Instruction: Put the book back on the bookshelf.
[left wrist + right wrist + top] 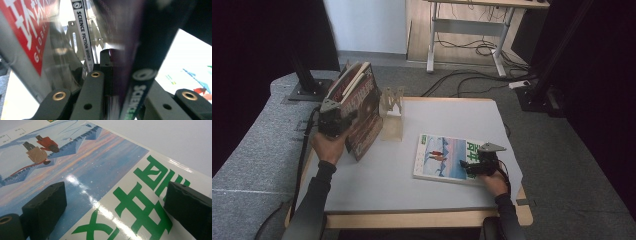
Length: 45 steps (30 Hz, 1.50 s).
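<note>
Magazines (pixel 357 107) pinched tight in my left gripper (pixel 332 117), tilted up off the table (pixel 377 185), wooden rack (pixel 392 115) just past them, my right gripper (pixel 477 165) wide open, pads (pixel 46 207) resting on the flat snowy magazine (pixel 444 157), holding nothing.

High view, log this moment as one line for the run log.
left gripper: shut on magazines, tilted beside rack | right gripper: open, fingers over flat magazine | table
</note>
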{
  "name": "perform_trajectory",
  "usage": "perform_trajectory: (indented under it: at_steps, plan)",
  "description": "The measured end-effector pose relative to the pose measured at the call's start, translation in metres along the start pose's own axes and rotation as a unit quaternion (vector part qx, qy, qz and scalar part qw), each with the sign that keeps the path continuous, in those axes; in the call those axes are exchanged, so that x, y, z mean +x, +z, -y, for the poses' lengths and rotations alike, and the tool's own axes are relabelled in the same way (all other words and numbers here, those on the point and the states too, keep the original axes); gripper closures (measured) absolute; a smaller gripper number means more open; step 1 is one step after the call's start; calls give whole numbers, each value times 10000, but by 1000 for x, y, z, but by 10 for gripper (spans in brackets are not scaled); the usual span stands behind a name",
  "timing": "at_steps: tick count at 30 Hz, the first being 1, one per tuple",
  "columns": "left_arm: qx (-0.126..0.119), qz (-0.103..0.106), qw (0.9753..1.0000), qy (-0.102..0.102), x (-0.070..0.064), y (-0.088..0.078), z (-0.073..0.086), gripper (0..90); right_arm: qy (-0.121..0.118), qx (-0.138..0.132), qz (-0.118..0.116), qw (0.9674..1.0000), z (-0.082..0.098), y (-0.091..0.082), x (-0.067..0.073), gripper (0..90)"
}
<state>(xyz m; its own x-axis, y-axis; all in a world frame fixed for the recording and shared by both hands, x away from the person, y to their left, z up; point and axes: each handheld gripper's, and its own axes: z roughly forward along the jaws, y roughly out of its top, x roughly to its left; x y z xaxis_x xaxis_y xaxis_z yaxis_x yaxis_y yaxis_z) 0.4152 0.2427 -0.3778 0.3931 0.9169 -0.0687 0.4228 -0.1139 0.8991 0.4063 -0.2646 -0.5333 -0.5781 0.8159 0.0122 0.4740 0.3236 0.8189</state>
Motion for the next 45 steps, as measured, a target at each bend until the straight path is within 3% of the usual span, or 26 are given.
perform_trajectory:
  at_steps: [2, 7, 15, 19, 21, 24, 30, 34, 38, 41, 45]
  plan:
    - [-67, 2, 10000, -68, 0, 4, -1, 843, 2, -1, -1, 10000, 0, 0, 0, 38]
    - [-138, -145, 9997, 112, -6, 13, -6, 842, 3, 4, -1, 10000, 0, 0, 0, 39]
    - [-124, -168, 9997, 148, -6, 21, -3, 839, 8, 0, -7, 10000, 0, 0, 0, 39]
    - [36, -69, 9999, 146, -2, 19, -4, 828, 9, 0, -5, 10000, 0, 0, 0, 39]
    - [-10, 1, 9999, 135, -1, 15, -5, 792, 6, 3, -4, 10000, 0, 0, 0, 38]
    - [57, 256, 9997, 19, 1, 8, -10, 741, 4, 4, -2, 10000, 0, 0, 0, 38]
    - [332, 226, 9988, 277, -3, 0, -16, 738, 3, -1, 2, 10000, 0, 0, 0, 38]
    - [387, 144, 9983, 399, -9, -2, -23, 738, 3, -1, 1, 10000, 0, 0, 0, 38]
    - [449, 148, 9980, 422, -16, -1, -33, 738, -2, -3, 1, 10000, 0, 0, 0, 38]
    - [583, 18, 9974, 434, -19, 4, -40, 746, 0, 12, 0, 10000, 0, 0, 0, 38]
    - [625, -147, 9972, 381, -18, 8, -44, 829, -13, 11, 0, 10000, 0, 0, 0, 38]
